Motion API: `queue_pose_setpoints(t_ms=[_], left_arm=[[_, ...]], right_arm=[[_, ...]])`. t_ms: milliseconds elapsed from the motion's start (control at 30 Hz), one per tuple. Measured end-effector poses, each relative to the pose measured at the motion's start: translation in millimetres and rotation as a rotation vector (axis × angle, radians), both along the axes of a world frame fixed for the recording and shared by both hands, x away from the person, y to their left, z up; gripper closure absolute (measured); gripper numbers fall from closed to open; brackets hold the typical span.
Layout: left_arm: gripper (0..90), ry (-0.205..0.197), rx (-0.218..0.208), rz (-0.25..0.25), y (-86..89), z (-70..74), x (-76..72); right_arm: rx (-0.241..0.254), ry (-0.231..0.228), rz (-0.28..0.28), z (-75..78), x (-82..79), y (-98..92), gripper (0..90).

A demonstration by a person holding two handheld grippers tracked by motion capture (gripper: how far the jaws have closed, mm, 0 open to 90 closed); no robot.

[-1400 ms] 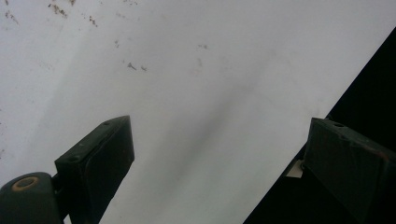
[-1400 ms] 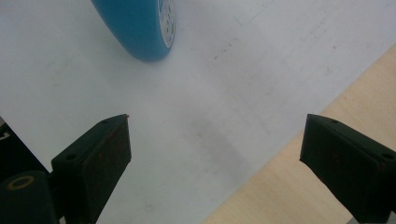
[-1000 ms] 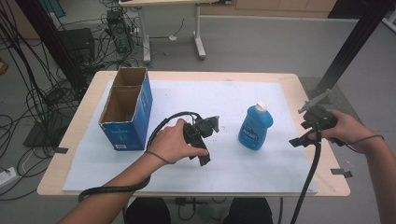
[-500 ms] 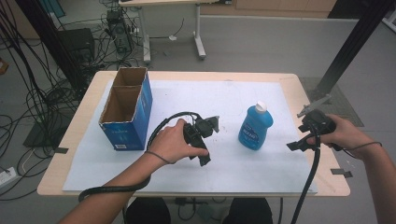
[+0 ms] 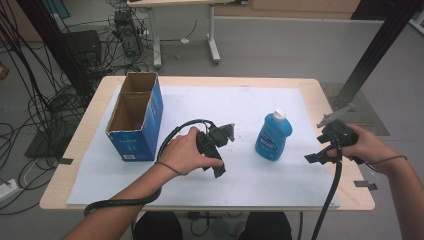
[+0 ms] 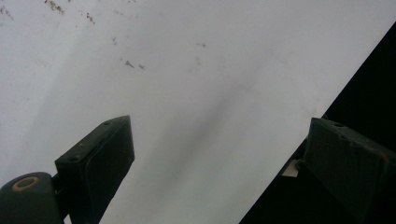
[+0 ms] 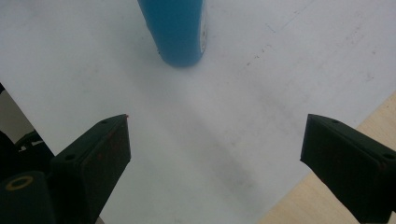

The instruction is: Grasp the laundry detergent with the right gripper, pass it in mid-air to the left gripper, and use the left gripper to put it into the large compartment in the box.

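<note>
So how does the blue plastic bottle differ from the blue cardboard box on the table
The blue plastic bottle with a white cap is capped shut; the blue cardboard box is open on top, showing two brown compartments. The bottle is rounded and smaller, the box straight-sided and larger. The bottle stands right of centre, the box at the left. Both are blue and upright on the white sheet.

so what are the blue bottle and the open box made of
Bottle: looks like plastic, smooth with a slight sheen, see-through blue body and a white cap. Box: cardboard, raw brown matte inside with a divider, printed blue outside. Both judged by look alone.
</note>
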State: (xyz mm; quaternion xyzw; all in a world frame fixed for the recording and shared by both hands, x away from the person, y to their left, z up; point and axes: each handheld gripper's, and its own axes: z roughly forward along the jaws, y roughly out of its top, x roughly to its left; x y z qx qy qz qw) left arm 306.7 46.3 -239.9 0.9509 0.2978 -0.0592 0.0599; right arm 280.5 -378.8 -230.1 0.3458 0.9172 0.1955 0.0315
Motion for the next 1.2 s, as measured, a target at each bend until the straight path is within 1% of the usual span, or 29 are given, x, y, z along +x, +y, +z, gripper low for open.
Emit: queue_pose_setpoints(t_ms=[33,100,400,600,800,1200], left_arm=[[8.6,-0.004,0.001,0.001,0.0,0.0,-0.7],[8.4,0.003,0.001,0.001,0.5,-0.4,0.6],[8.5,0.009,-0.001,0.005,0.2,-1.1,1.3],[8.5,0.011,-0.004,0.007,1.3,-1.2,2.4],[8.4,0.013,-0.004,0.009,1.8,-1.1,2.6],[8.4,0.014,-0.013,0.015,4.6,-2.4,3.1]], right_arm=[[0.000,0.001,0.001,-0.7,0.0,-0.1,8.1],[0.002,0.003,-0.001,-2.4,-0.3,-0.4,8.1],[0.017,-0.008,0.002,-6.5,-3.5,-1.7,8.1],[0.038,-0.013,-0.005,-13.6,-8.0,-4.7,8.2],[0.039,-0.012,-0.013,-20.0,-11.1,-5.5,8.1],[0.074,-0.041,-0.031,-29.0,-21.9,-11.1,7.8]])
